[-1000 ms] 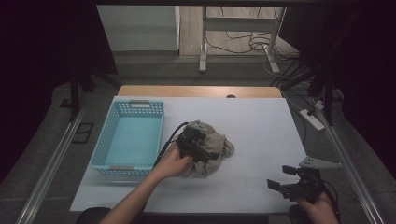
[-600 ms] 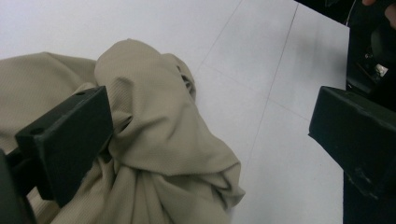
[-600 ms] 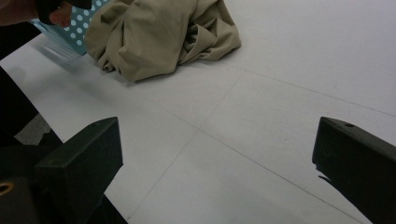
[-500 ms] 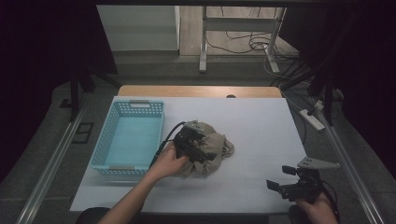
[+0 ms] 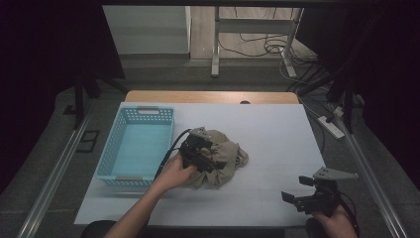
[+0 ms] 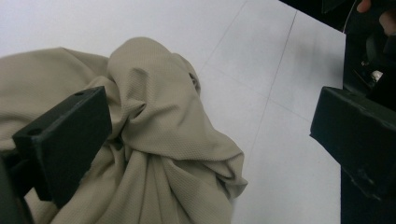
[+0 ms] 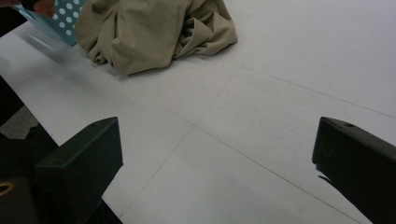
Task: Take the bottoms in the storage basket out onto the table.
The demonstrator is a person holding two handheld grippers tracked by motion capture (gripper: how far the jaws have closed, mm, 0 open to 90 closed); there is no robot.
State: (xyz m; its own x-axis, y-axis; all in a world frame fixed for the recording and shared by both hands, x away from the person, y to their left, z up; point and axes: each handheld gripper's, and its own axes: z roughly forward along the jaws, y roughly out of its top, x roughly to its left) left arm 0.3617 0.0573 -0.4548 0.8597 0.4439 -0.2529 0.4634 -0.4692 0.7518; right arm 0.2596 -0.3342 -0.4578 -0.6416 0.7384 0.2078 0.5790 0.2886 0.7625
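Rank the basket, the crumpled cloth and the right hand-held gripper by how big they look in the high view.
1. basket, largest.
2. cloth.
3. right hand-held gripper, smallest, though it sits nearest the camera's side of the table, so its true size may be smaller still.

The left gripper (image 5: 207,157) hides part of the crumpled cloth (image 5: 225,161); the basket (image 7: 65,21) looks blurred, cut off.

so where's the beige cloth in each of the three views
High view: crumpled beige cloth at table centre, right of the blue basket.
Left gripper view: cloth left and centre, between the open jaws.
Right gripper view: cloth top left.
Shared landmark: the white table.
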